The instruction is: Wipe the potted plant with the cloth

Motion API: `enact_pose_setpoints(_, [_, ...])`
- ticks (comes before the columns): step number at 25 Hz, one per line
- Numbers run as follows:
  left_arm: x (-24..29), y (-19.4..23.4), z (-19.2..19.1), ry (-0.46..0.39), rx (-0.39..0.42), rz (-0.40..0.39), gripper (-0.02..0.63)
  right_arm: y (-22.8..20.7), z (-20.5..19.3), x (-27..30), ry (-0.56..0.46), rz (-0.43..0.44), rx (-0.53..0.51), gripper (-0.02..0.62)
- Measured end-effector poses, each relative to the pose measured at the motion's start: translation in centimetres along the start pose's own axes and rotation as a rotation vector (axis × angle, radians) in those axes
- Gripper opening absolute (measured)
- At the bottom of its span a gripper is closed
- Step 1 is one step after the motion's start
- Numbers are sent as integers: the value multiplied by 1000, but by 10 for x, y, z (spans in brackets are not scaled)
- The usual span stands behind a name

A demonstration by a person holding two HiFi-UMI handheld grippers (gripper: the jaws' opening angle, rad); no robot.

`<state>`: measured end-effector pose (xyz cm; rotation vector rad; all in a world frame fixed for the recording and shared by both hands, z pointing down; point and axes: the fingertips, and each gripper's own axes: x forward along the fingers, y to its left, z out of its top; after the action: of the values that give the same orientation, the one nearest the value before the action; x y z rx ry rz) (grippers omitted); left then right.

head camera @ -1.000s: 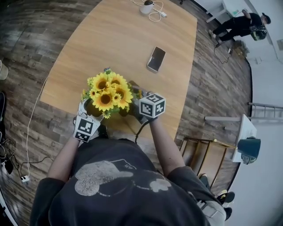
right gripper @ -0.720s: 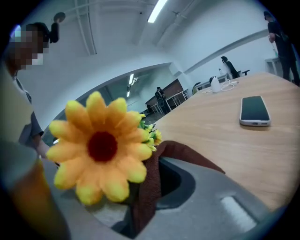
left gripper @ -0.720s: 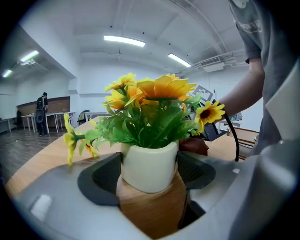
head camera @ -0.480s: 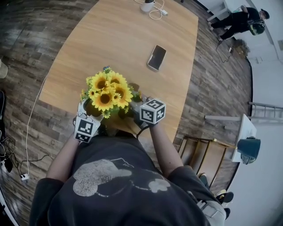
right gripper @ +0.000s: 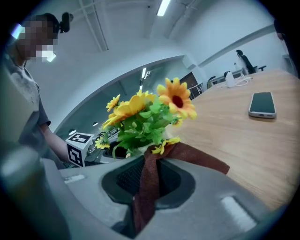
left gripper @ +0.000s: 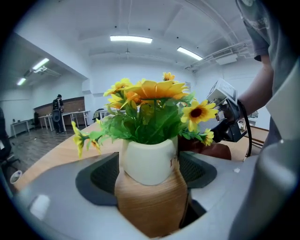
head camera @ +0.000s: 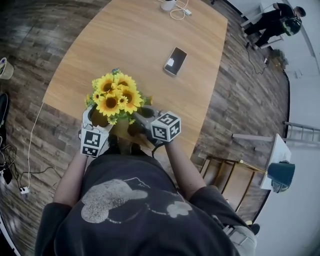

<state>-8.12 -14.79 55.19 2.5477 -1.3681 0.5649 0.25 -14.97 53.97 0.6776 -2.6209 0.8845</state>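
Observation:
A potted plant of yellow sunflowers (head camera: 114, 95) stands at the table's near edge. Its pot (left gripper: 150, 187), white above and wood-toned below, sits between the pads of my left gripper (left gripper: 150, 174), whose jaws are opening slightly while still touching the pot. My right gripper (right gripper: 147, 180) is shut on a brown cloth (right gripper: 151, 187) that runs up to the lower leaves (right gripper: 150, 126). From the head view the left gripper (head camera: 92, 117) is left of the plant and the right gripper (head camera: 142, 119) is right of it. The left gripper view shows the cloth (left gripper: 211, 151) behind the pot.
A phone (head camera: 174, 61) lies face up mid-table (head camera: 140, 40). A white device with cables (head camera: 170, 5) sits at the far end. A person (head camera: 277, 17) stands far off at the upper right. A wooden chair (head camera: 235, 175) and a teal bin (head camera: 280, 172) stand right.
My right gripper has slid with the cloth along the plant's right side, nearer to the person. The left gripper has stayed by the pot.

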Motion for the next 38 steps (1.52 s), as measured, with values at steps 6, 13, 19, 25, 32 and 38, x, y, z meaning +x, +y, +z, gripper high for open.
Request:
enact_pose_setpoints(6, [-29,-3,-12,7,-90,97,428,22,-14,4,42,75,-21,44])
enact_pose_setpoints(13, [-55,6,-9,2,-159,207,414,49,-27,25,88,175,-33,44])
enact_pose_setpoints(19, [-57,1,-8,6,-163,228,414,60,-28,34,113,225,-47,44])
enact_pose_setpoints(25, [-46,-7,-4,9,-163,211,414,51,-28,15,73,203,-18,44])
enact_pose_setpoints(32, [-6,-12,-6,43,-89,276,564,3,-25,-48,-20,39,46,44])
enact_pose_setpoints(38, [25,-12,2,64,-122,372,607,-28,-20,-81,-71,-58,77,44])
